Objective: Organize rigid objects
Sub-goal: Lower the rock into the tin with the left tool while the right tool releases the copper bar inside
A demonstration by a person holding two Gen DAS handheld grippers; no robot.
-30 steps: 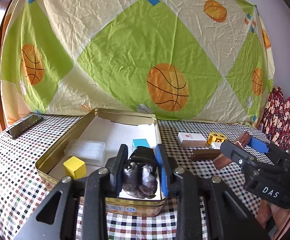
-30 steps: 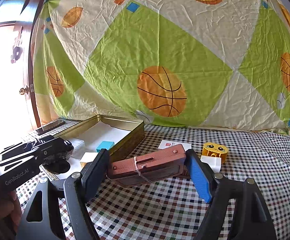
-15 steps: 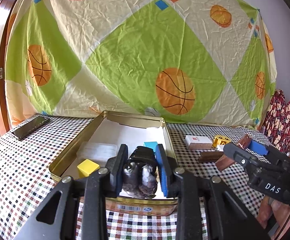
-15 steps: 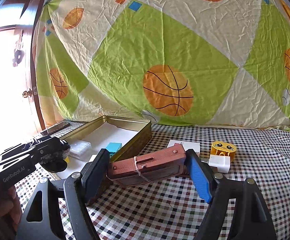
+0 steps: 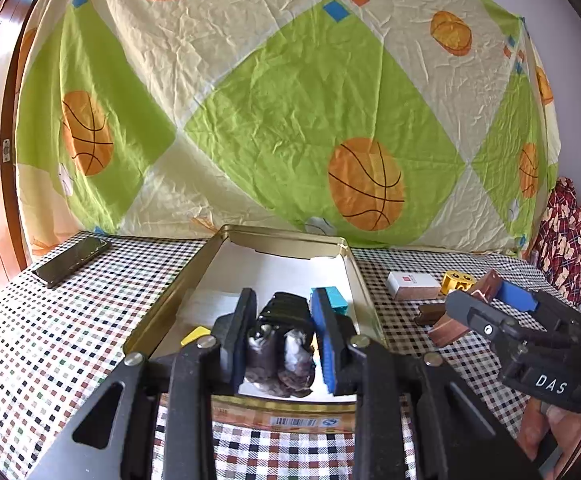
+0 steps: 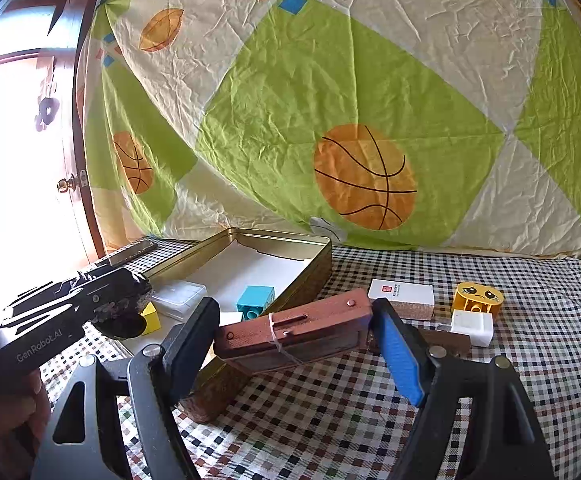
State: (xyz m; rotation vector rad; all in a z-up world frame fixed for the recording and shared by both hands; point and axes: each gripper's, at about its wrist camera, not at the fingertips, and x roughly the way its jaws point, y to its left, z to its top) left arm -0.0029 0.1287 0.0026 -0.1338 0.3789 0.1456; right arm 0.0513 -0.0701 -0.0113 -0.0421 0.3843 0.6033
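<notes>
My left gripper [image 5: 280,312] is shut on a small dark lumpy object [image 5: 280,348], held over the near end of the open gold tin [image 5: 354,280]. Inside the tin lie a teal brick [image 5: 336,298], a yellow block [image 5: 194,335] and a clear plastic box [image 6: 180,294]. My right gripper [image 6: 296,320] is shut on a reddish-brown flat case [image 6: 294,330] bound with a rubber band, held above the checkered cloth just right of the tin [image 6: 314,268]. The left gripper [image 6: 130,292] shows at the left of the right wrist view.
On the cloth right of the tin lie a white-and-brown box [image 6: 402,296], a yellow face block [image 6: 477,296], a white block [image 6: 472,326] and a dark brown bar [image 5: 430,314]. A phone [image 5: 72,260] lies at the far left. A basketball-print sheet [image 5: 290,120] hangs behind.
Both grippers have drifted a little across the table with their objects still held; the tin and loose pieces have shifted in view. Neither grip has altered.
</notes>
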